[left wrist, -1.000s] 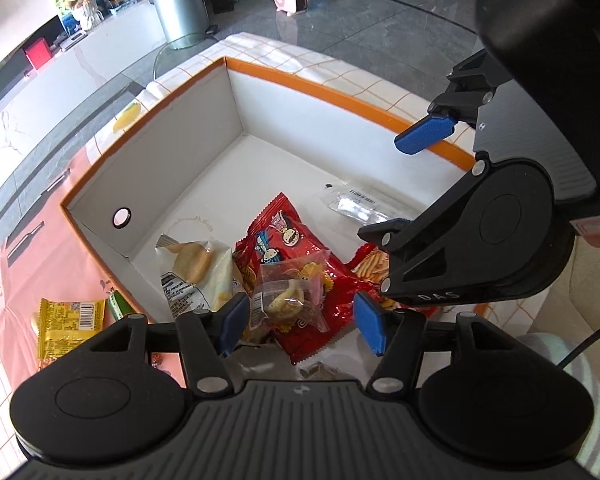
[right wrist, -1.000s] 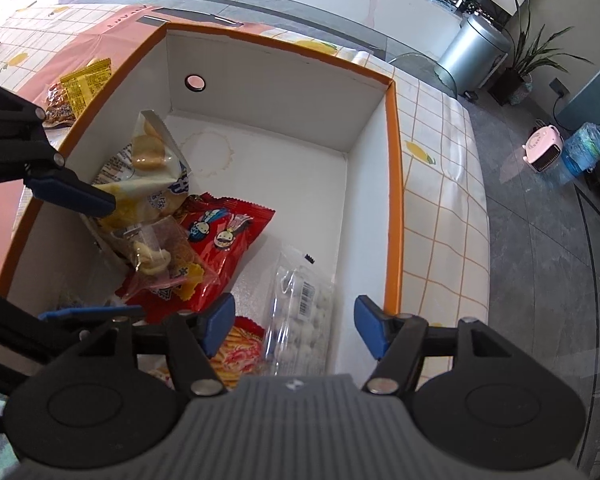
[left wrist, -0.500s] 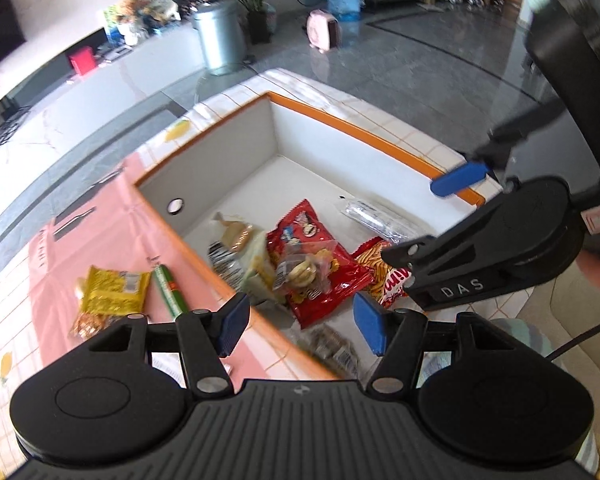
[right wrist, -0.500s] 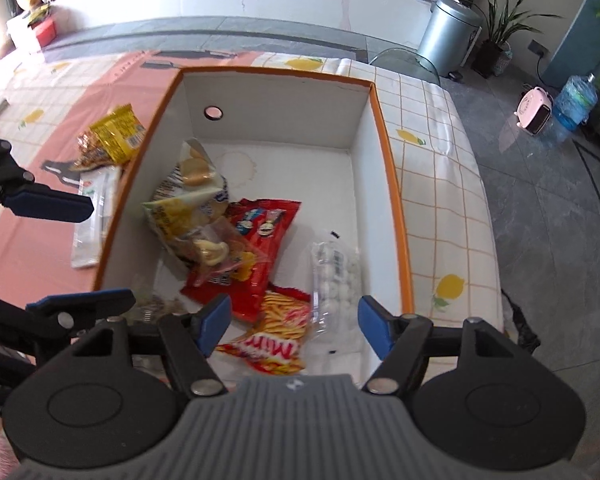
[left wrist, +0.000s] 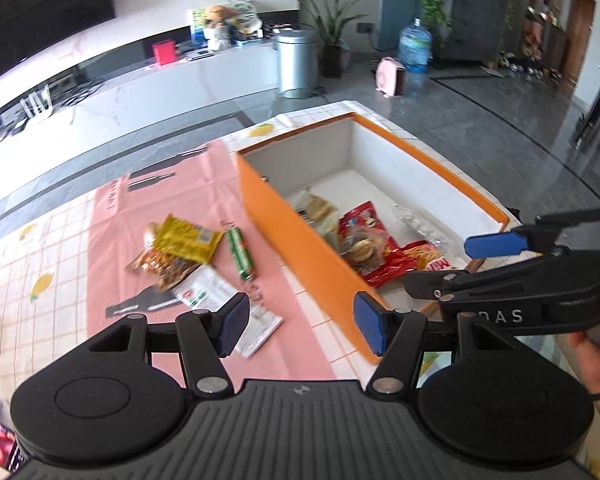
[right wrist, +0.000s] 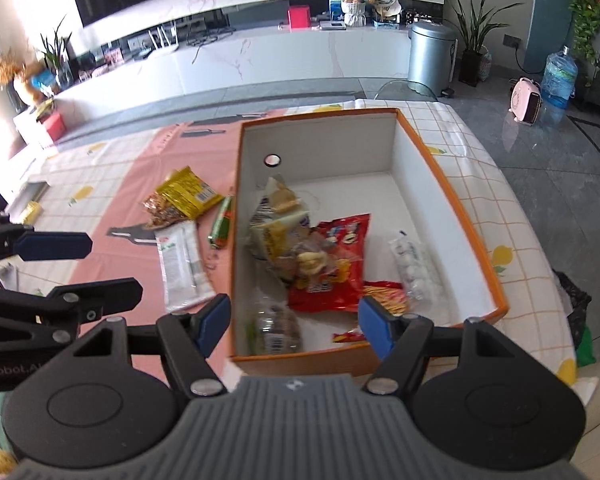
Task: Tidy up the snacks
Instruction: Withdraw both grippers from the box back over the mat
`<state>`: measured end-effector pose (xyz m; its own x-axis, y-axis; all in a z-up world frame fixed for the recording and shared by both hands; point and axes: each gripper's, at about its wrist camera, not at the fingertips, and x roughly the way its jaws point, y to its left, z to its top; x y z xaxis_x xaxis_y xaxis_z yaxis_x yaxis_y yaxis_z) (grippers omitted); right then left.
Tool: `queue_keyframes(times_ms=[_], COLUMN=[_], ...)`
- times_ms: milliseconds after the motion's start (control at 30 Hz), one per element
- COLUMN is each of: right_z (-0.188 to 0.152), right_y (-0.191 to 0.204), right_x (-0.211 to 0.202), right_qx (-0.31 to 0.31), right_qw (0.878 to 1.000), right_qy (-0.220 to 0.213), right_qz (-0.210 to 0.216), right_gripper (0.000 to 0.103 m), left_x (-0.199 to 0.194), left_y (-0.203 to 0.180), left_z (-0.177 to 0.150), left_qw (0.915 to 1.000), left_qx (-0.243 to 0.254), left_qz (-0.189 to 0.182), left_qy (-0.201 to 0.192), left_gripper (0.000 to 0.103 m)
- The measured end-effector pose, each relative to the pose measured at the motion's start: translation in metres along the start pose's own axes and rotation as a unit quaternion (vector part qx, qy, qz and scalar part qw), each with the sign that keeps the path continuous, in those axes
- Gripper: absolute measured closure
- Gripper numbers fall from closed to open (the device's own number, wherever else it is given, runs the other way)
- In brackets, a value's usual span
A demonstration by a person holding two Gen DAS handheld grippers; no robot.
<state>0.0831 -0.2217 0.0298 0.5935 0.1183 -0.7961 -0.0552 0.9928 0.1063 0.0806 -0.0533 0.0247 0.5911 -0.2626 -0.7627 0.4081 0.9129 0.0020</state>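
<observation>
Both grippers are spread wide and hold nothing: the left gripper (left wrist: 302, 322) hangs over the pink mat (left wrist: 112, 236), the right gripper (right wrist: 294, 318) over the near end of the box (right wrist: 440, 168). On the mat, left of the box, lie a yellow packet (right wrist: 188, 194) on top of a nut bag (right wrist: 160, 210), a white sachet (right wrist: 182, 264) and a green roll (right wrist: 221, 222). Inside the box sit a pale bag (right wrist: 278, 220), a red bag (right wrist: 336, 264), a fries pack (right wrist: 382, 292) and a clear pack of white balls (right wrist: 414, 266).
</observation>
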Motion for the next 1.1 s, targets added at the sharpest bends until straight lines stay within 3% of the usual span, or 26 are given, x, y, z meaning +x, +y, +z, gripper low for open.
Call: queue_keyframes(times_ms=[200,333,567,700,1100], right_z=[-0.02,-0.034,-0.045,-0.042,-0.024], right_y=[0.03,0.049,0.089,0.102,0.122], right_x=[0.002,0.006,0.018,0.027,0.078], right_qx=[0.002,0.01,-0.026,-0.038,-0.056], right_qw=[1.0,0.999,0.998,0.997,0.998], right_qy=[-0.022,-0.038,-0.062,-0.063,-0.036], right_qz=[0.014,0.025,0.018,0.028,0.004], right_gripper=[0.035,0.035,0.035,0.035,0.035], left_x=[-0.013,-0.02,-0.014,-0.009,0.024], left_y=[0.03,0.049,0.074,0.087,0.125], left_z=[-0.021,-0.034,-0.049,-0.052,-0.052], left_qw=[0.9983,0.9963,0.9956,0.9947,0.9916], left_qx=[-0.04,-0.067,-0.076,-0.091,-0.125], left_qz=[0.038,0.043,0.053,0.045,0.035], left_qy=[-0.019,-0.033,-0.018,-0.012,0.008], left_gripper=[0.032,0.032,0.032,0.032,0.032])
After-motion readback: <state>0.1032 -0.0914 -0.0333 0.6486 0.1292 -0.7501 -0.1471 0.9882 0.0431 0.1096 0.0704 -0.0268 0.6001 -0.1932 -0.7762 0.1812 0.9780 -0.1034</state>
